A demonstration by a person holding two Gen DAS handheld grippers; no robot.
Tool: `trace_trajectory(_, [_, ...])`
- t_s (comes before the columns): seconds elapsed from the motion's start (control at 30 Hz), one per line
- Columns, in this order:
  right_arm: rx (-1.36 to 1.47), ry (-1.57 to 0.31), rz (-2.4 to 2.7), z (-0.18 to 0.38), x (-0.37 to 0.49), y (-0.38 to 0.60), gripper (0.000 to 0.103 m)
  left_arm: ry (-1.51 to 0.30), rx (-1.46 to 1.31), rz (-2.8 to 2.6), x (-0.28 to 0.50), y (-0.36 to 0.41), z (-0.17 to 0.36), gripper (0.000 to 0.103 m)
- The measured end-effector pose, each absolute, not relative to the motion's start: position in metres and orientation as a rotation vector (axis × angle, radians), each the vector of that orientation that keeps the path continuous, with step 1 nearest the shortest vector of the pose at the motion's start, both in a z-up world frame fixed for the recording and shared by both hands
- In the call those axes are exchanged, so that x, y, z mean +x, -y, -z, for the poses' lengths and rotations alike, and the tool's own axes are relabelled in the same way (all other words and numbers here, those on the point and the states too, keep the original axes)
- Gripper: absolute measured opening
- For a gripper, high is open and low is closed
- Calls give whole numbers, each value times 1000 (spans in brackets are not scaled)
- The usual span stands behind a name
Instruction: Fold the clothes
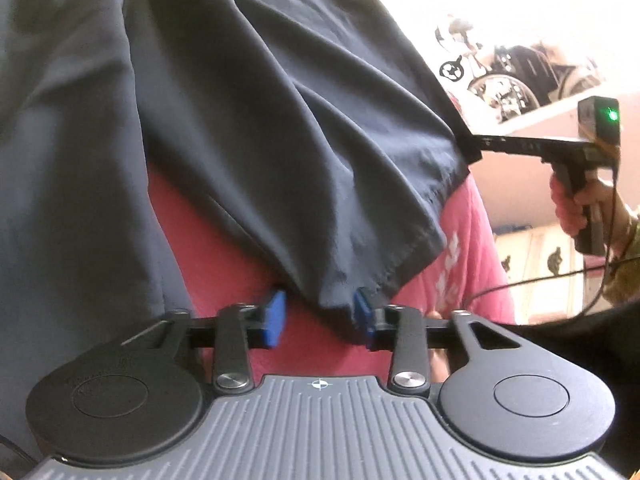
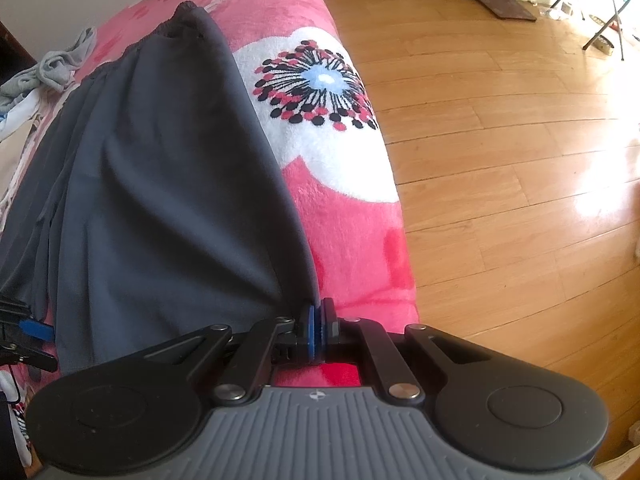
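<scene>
nearest the lens in the left wrist view sat the left gripper (image 1: 320, 320), its blue pads (image 1: 275, 318) standing partly apart over the pink blanket (image 1: 320, 344). a hanging hem corner of the dark garment (image 1: 260, 120) dipped into the gap between them, brushing close to the right pad, but the pads did not visibly press on it. no earlier picture showed how the jaws had come to that width. the garment filled the left and far part of that view, draped in soft folds. at far right a hand (image 1: 580, 204) held the right gripper (image 1: 480, 146) by its handle, the tip pinching the garment's edge.

in the right wrist view the right gripper (image 2: 318, 330) had its blue pads closed tight on a corner of the dark garment (image 2: 160, 160), which stretched away leftward over the pink blanket (image 2: 352, 248) with its flower print. the elastic waistband lay at the far end. a grey cloth (image 2: 60, 66) lay crumpled at far left. wooden floor (image 2: 500, 140) lay to the right.
</scene>
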State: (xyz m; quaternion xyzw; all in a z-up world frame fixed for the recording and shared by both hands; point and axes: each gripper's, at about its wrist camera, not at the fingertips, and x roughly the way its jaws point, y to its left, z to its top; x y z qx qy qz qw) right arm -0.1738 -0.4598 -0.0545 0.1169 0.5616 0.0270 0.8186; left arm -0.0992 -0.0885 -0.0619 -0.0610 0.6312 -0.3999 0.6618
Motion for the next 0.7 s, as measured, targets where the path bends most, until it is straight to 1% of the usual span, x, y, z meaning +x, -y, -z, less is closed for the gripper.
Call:
trace_trajectory(0.03, [251,-1194,-56,55,-174,460,3,-1427,-146,898,-100,88,61,6])
trace_trajectory(0.07, [253,-1191,-55,55,-175,460,3,-1427,-155,892,-101,87,59,1])
trace_trajectory(0.1, [254,-1188,-53,55,-175,461,3,-1427,-163,885,-101,87,58,0])
trace_trajectory(0.27, [249,-1124,-90,40,-180,461,2,-1481,-236,851,-103,77,50,0])
trace_trajectory(0.37, [245,-1099,-106,29,-183,462,2,-1499,-217,845,-106,80,53,0])
trace_trajectory(0.53, [182,-1185,-74,53,-176,457,3,-1558,-177,814,-106,95,81,1])
trace_trajectory(0.6, [203,-1220,-57,57,-172,461,6,-1553,-181,819,-103,93,79,4])
trace_trajectory(0.63, [216,-1237,-49,59,-171,463,14,-1547,-178,822,-102,90,76,10])
trace_trajectory(0.67, [221,-1236,-51,55,-169,467,18,-1536,-158,831,-103,88,73,18])
trace_trajectory(0.7, [223,-1230,-55,49,-167,471,22,-1525,-138,839,-103,85,69,20])
